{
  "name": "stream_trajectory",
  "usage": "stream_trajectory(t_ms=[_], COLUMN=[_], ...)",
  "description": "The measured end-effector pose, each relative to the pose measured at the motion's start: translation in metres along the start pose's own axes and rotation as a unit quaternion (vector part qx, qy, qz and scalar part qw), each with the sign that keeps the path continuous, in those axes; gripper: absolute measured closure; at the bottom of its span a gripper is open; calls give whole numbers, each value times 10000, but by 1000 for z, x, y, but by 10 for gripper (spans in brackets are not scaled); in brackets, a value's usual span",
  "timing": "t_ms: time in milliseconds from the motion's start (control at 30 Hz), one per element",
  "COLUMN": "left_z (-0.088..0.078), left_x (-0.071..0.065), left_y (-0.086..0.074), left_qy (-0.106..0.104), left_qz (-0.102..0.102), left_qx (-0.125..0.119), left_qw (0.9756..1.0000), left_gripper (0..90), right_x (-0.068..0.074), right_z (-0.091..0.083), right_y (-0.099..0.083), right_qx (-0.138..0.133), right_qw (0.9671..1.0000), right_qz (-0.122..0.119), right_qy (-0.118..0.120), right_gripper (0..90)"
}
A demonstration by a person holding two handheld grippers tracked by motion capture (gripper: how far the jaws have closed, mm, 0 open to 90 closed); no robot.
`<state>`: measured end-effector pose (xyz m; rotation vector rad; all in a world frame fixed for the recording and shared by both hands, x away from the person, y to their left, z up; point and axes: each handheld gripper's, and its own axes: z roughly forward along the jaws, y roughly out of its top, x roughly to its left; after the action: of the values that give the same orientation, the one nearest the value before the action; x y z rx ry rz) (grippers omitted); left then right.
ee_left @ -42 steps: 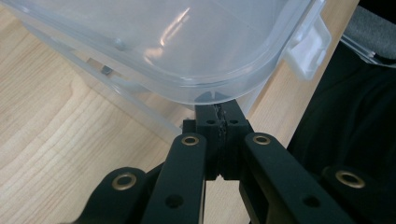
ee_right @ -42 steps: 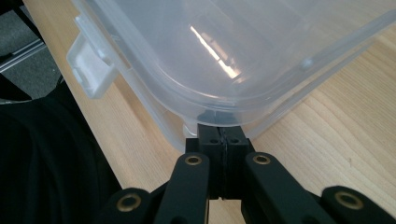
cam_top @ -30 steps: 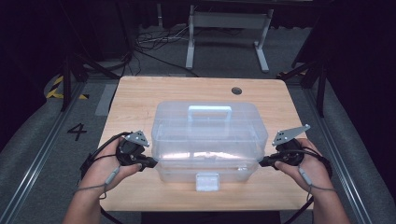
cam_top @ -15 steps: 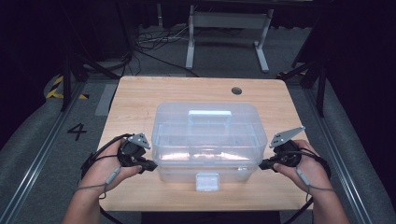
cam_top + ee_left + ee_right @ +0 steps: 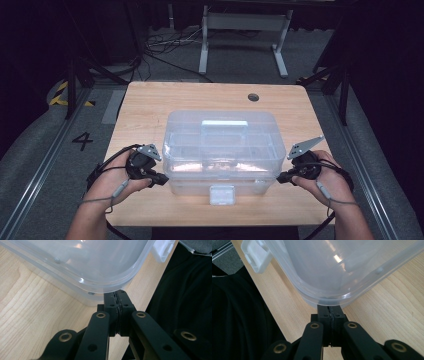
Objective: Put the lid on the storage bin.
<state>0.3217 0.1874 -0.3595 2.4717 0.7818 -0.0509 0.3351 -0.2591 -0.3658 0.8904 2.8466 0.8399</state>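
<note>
Clear plastic box (image 5: 220, 150), one only, sits on my counter (image 5: 150, 105); I hold two tongs, left (image 5: 161, 179) and right (image 5: 281, 177), both closed empty at its near corners.

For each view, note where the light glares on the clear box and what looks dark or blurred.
High view: table lit, surroundings dark, soft glare on the clear box front. Left gripper view: small glint on the lid, near jaw arms soft. Right gripper view: bright streak on the box, dark clothing at left.
</note>
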Motion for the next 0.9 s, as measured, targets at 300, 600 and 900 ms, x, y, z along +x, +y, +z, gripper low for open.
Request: stream_trajectory(t_ms=[300, 600, 900], left_z=[-3, -21, -39], left_x=[2, -4, 2], left_y=[-5, -12, -18], left_qy=[-52, -64, 396], left_qz=[-46, -88, -413], left_qx=[25, -730, -1784], left_qw=[10000, 9973, 9823], left_gripper=[868, 842, 816], right_x=[0, -2, -11], right_z=[0, -21, -45], right_y=[-4, -6, -4], right_qx=[273, -54, -1059], right_qw=[9996, 9995, 9931], right_qz=[-52, -135, -98], right_qy=[45, 279, 498], right_gripper=[900, 900, 900])
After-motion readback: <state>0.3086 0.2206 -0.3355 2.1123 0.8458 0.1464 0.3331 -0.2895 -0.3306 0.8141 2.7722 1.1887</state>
